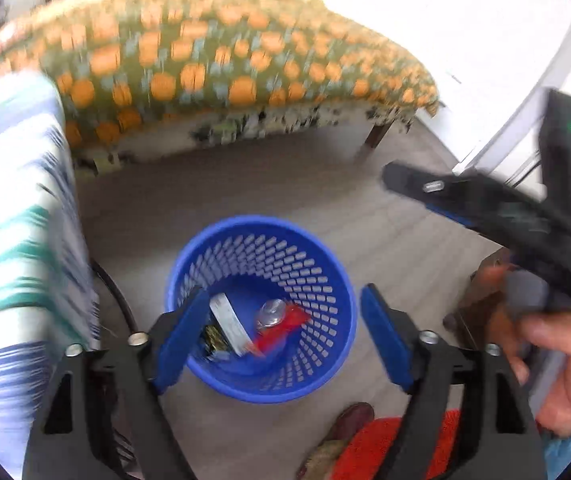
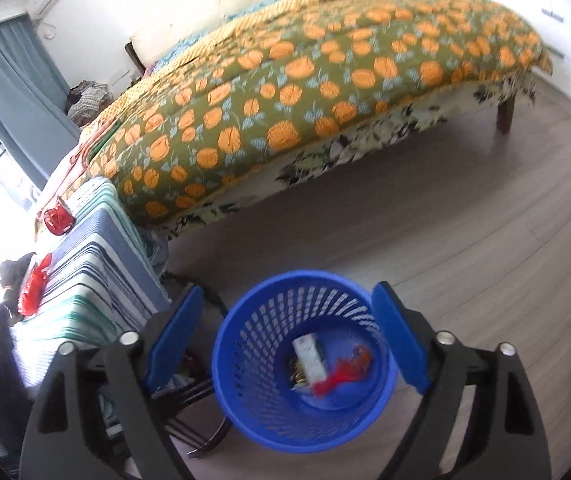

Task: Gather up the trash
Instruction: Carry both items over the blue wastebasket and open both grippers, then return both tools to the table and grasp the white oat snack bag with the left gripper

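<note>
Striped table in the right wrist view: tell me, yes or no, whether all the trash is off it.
No: two red wrappers lie on the striped table, beside the blue basket.

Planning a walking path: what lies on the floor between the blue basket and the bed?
Bare grey floor; nothing lies between the blue basket and the bed, shown most clearly in the right wrist view.

Orange-patterned bedspread (image 2: 305, 92) on the bed — striped cloth (image 2: 97, 264) beside it.

Your left gripper (image 1: 283, 336) and right gripper (image 2: 285, 334) both point downward, jaws spread wide (nothing between them).
</note>
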Available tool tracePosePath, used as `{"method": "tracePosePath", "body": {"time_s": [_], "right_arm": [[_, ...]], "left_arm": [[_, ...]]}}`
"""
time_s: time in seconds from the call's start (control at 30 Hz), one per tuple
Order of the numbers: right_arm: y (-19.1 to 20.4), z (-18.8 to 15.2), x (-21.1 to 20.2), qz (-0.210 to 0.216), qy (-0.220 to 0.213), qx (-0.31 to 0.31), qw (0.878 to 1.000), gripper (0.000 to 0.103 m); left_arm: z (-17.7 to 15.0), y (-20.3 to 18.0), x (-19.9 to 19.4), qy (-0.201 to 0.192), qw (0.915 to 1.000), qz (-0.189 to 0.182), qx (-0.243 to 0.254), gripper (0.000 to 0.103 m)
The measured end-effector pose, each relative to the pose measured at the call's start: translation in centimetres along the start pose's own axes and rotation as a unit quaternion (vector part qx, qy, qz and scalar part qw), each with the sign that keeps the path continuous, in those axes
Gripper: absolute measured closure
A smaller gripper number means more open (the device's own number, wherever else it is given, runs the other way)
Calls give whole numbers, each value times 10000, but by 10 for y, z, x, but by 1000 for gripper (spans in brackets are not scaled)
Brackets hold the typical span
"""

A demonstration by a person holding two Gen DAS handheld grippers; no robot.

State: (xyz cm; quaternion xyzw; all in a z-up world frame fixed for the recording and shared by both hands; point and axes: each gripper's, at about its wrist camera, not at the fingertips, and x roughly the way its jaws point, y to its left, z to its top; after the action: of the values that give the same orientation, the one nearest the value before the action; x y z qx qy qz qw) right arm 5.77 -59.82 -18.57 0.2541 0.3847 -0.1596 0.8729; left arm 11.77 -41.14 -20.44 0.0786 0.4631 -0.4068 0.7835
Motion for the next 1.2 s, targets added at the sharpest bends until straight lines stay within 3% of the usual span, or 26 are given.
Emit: {"method": "tracePosePath", "body": {"time_s": [0.1,0.23,0.4,0.6,0.83,0.97,1.2], "right_arm": [[15,-5,-8,-249,-161,-187,9994,13],[51,-17,-21,-283,-396,-748,9960,13],[123,-56,-29,-146,-613,-1793,9818,13],[220,-109,-28,492,-288,-2559,9650,13],[336,-128,4,737,372,-3029,9494,13],[377,-128,34,609,563,-3060,9484,13],[402,-132,64,379,694,-3143,9460,11]], "left_arm": [[-10,-1,-49,-395,9989,64,240,10],[-33,29,-99,-590,9978,297,101,9],[-76,103,-140,-437,9909,1208,-406,9],[-120,187,-193,-417,9747,2031,-832,9],[-134,274,-236,-351,9530,2737,-1250,9],[-138,307,-241,-230,9485,2825,-1415,8],[-135,318,-241,-269,9581,2490,-1387,7]]}}
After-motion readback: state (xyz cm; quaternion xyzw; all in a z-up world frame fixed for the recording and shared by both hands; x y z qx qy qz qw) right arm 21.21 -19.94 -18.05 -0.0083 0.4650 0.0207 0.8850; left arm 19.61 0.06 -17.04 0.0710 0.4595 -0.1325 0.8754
